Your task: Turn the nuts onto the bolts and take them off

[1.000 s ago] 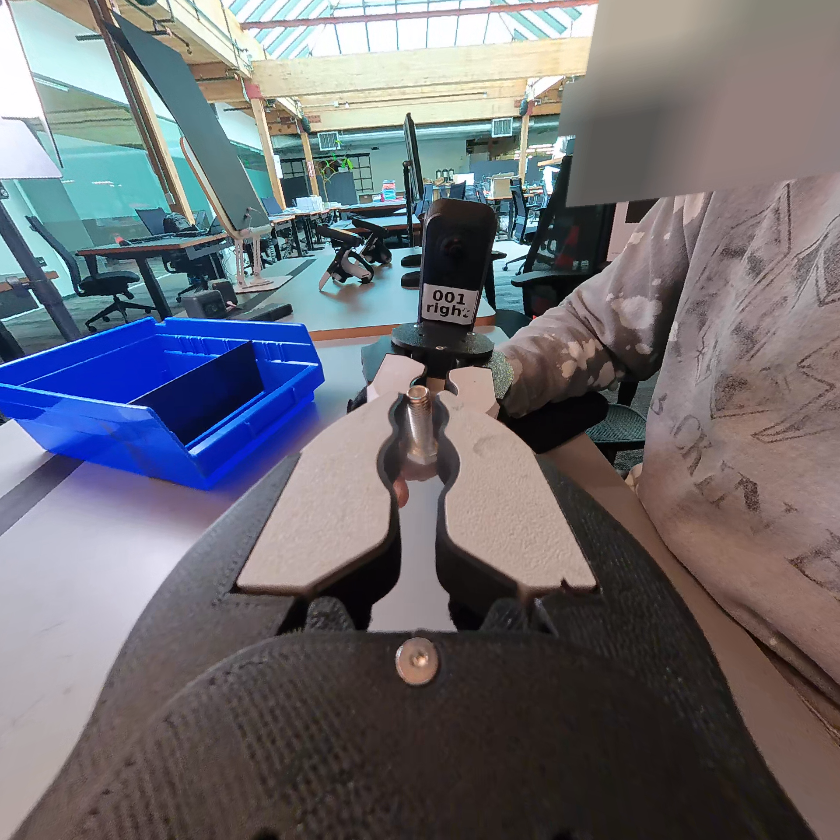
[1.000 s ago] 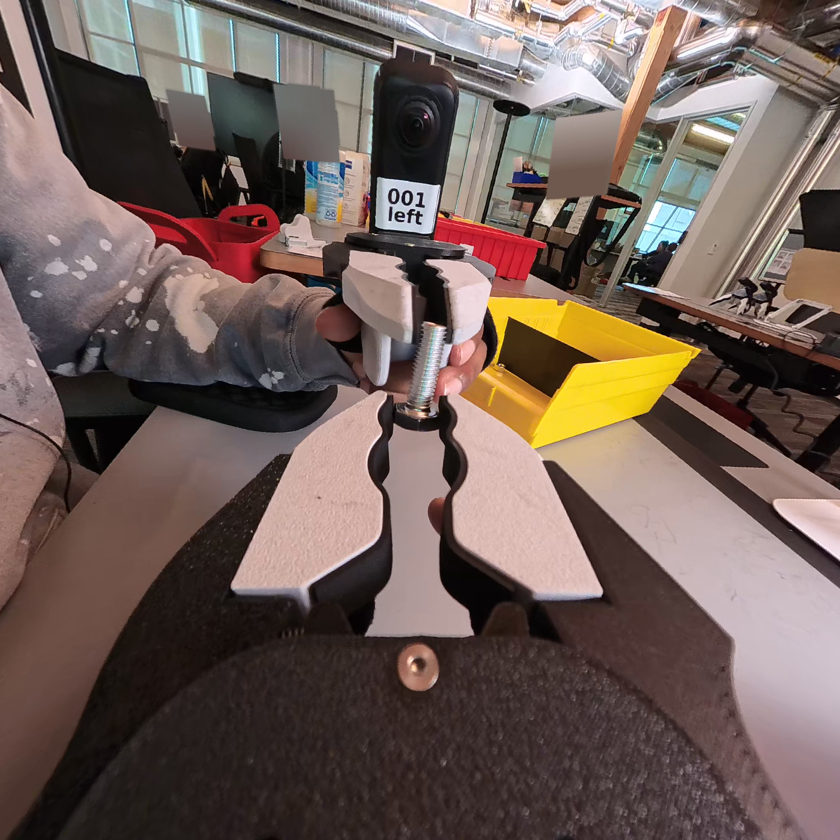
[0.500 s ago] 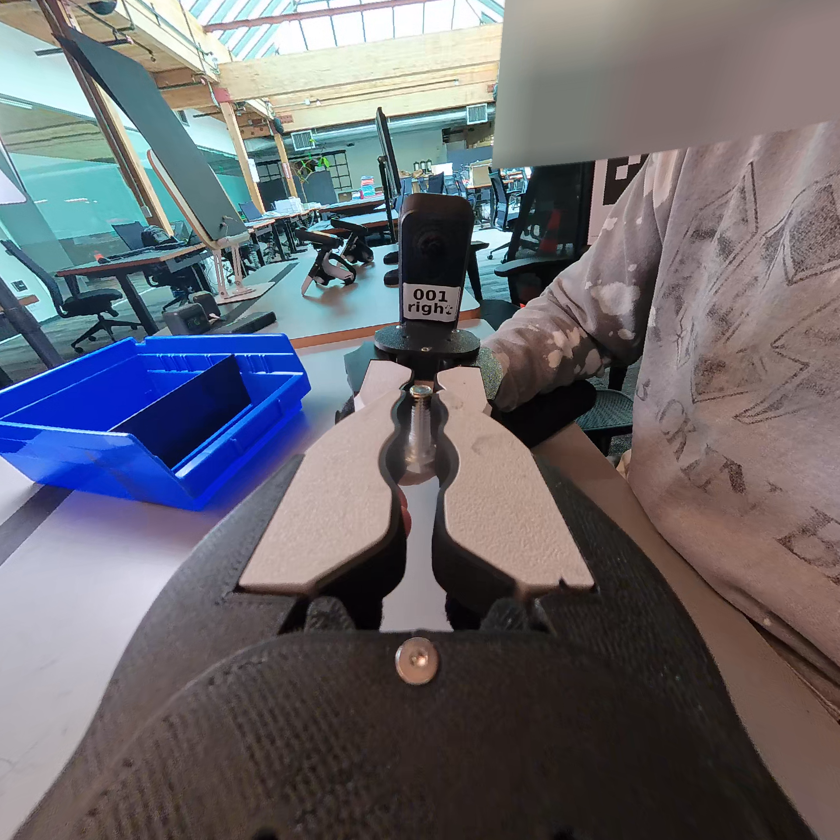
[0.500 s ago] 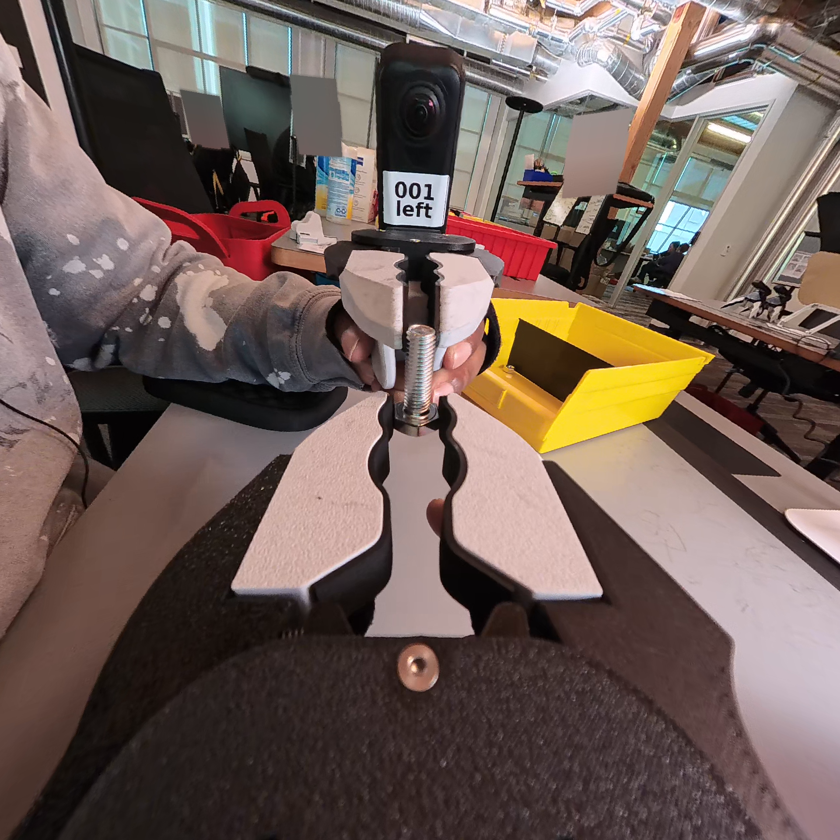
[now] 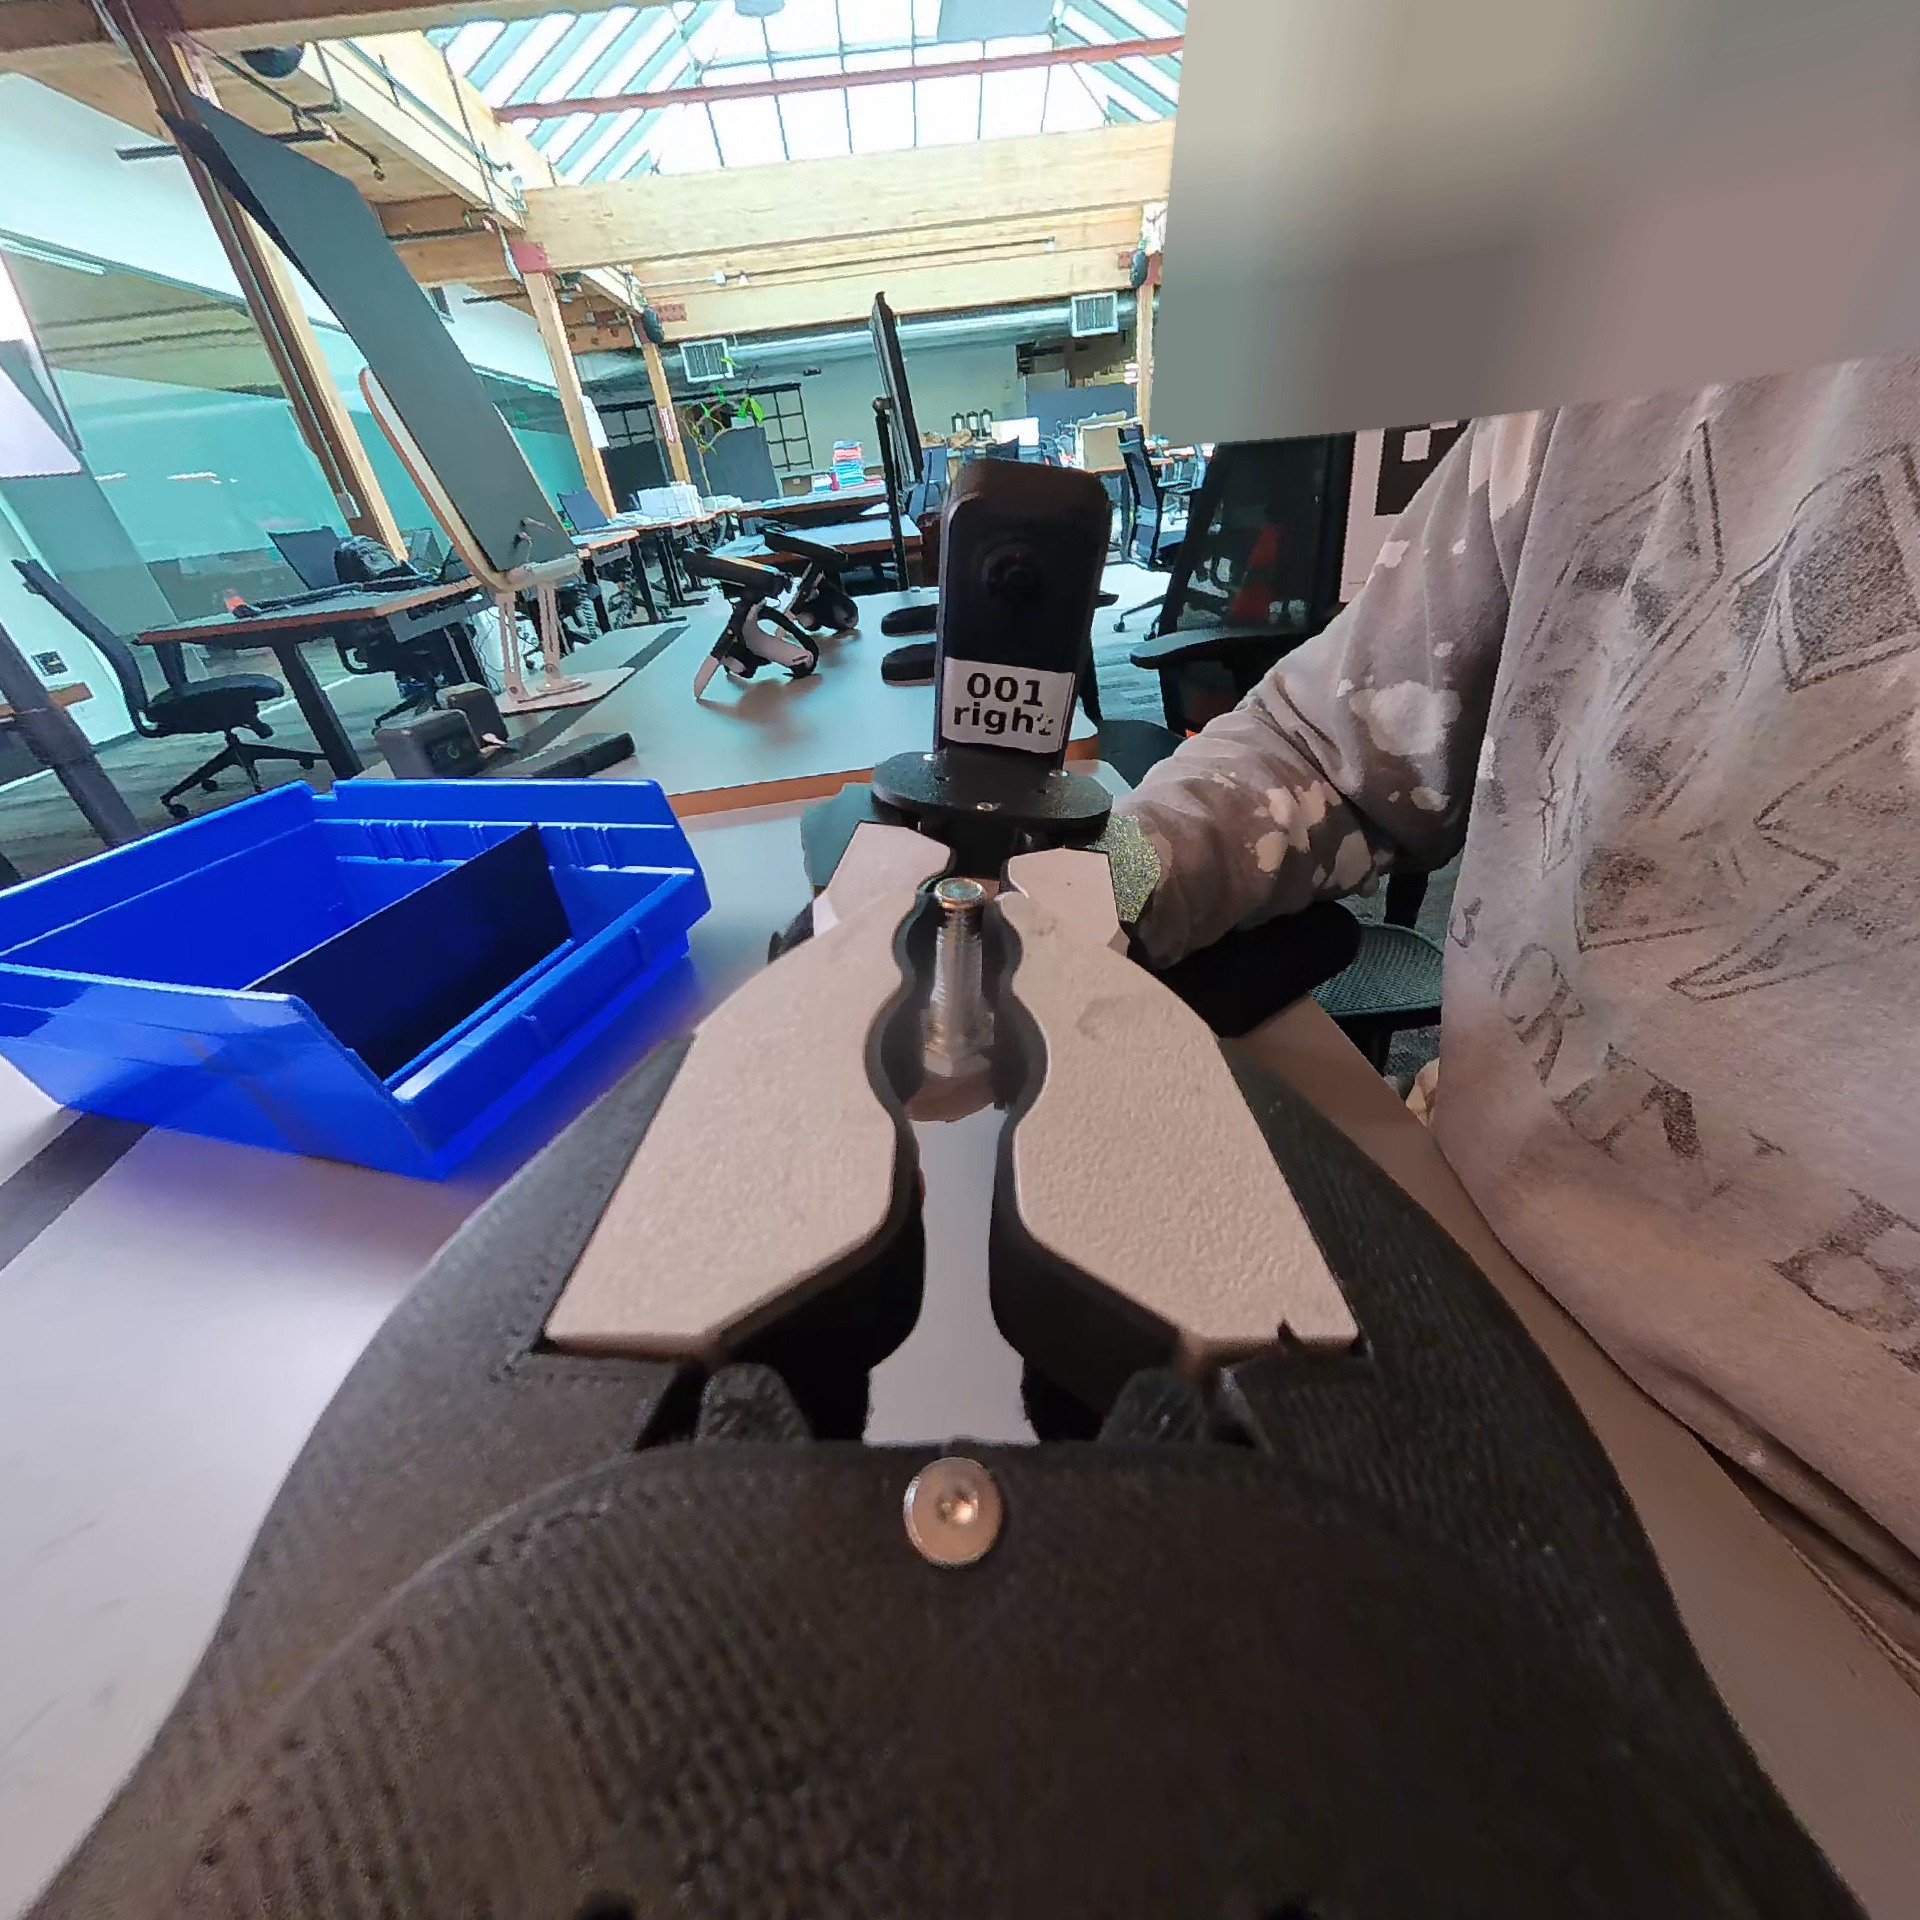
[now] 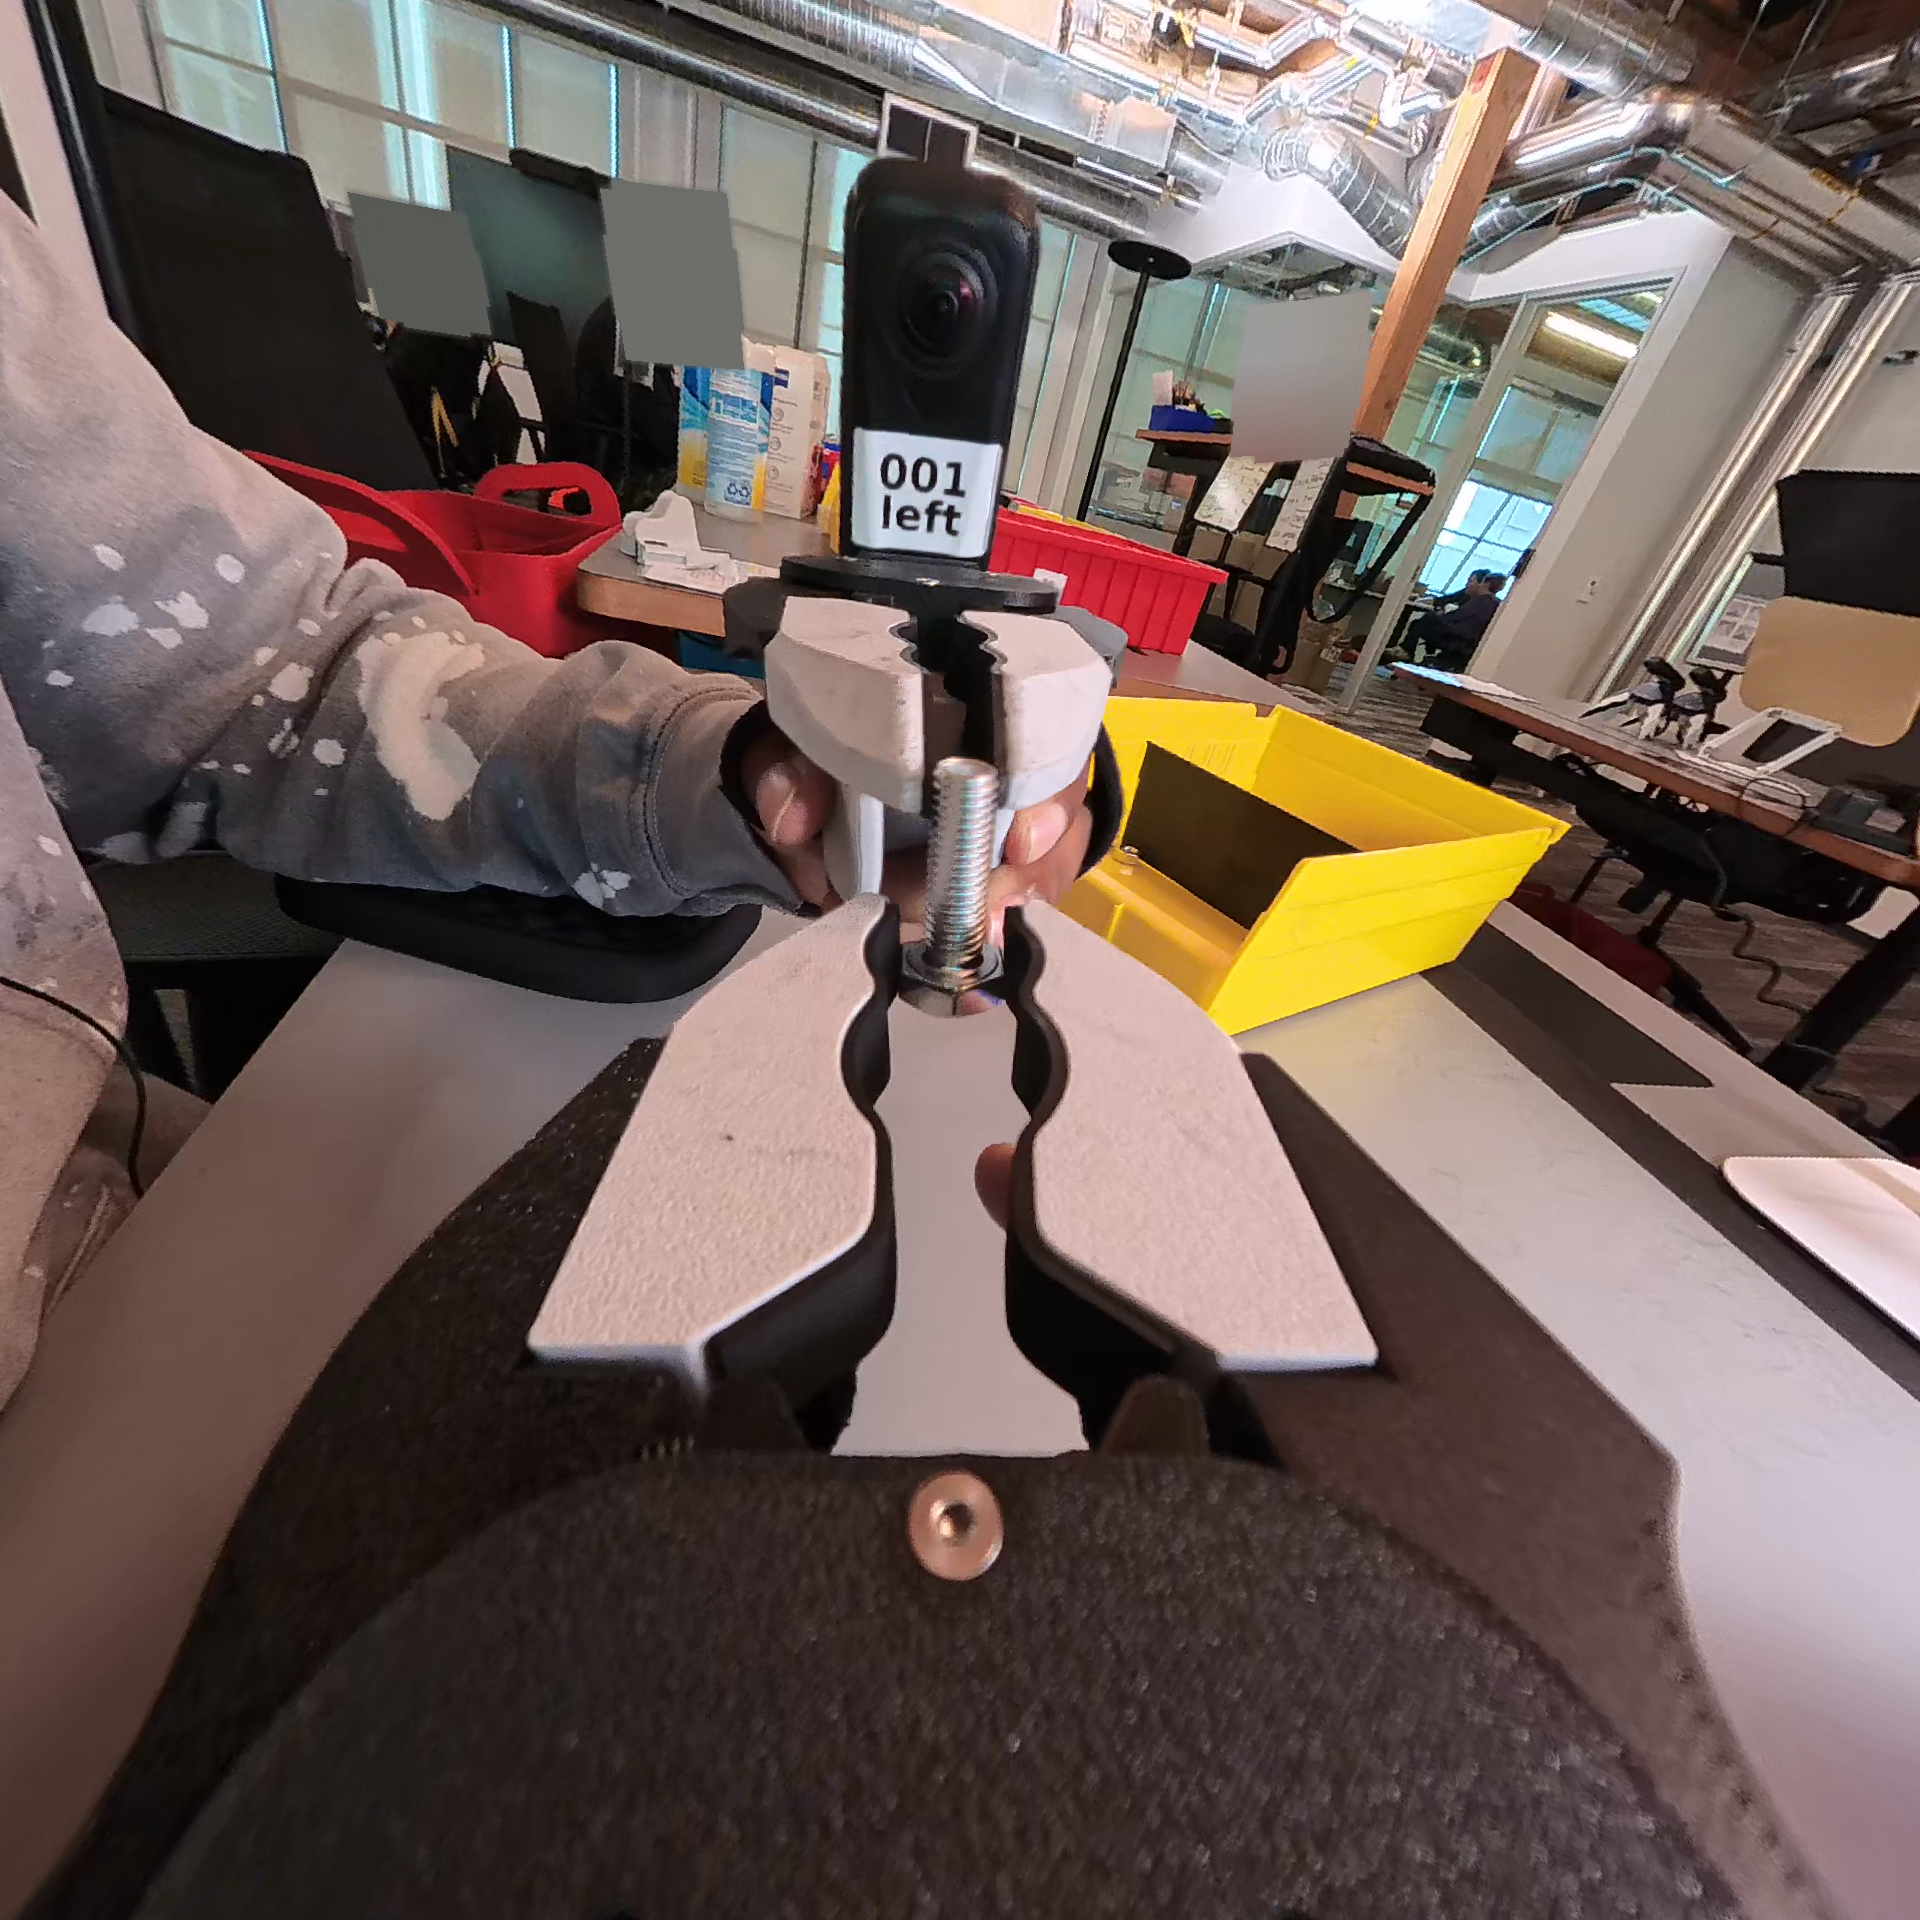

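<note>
Bolt [image 5: 958, 977] sits between the two grippers above the grey surface [image 5: 208, 1351]. In the left wrist view the left gripper [image 5: 958, 997] has its fingers drawn in narrow around the bolt, with a hex part seated in the notch near their tips. The far end reaches the right gripper [image 5: 977, 857], where the white fingers of the two grippers run together and are hard to tell apart. Only the right wrist view shows the nut [image 6: 951, 971]: it rings the near end of the bolt [image 6: 961, 862], and the right gripper [image 6: 951, 935] has its fingers pinched narrow on it. From there the threaded shaft rises toward the left gripper [image 6: 940, 717] and overlaps its fingers; whether they touch cannot be told from this side, nor which end is the head. A hand [image 6: 800, 810] wraps the left gripper's handle, mostly hidden behind it.

Each view has its own bin: a blue bin [image 5: 156, 977] on the surface to one side in the left view, a yellow bin [image 6: 1351, 914] behind the grippers in the right view. A speckled grey sleeve [image 5: 1299, 748] is cut off at the frame edge.
</note>
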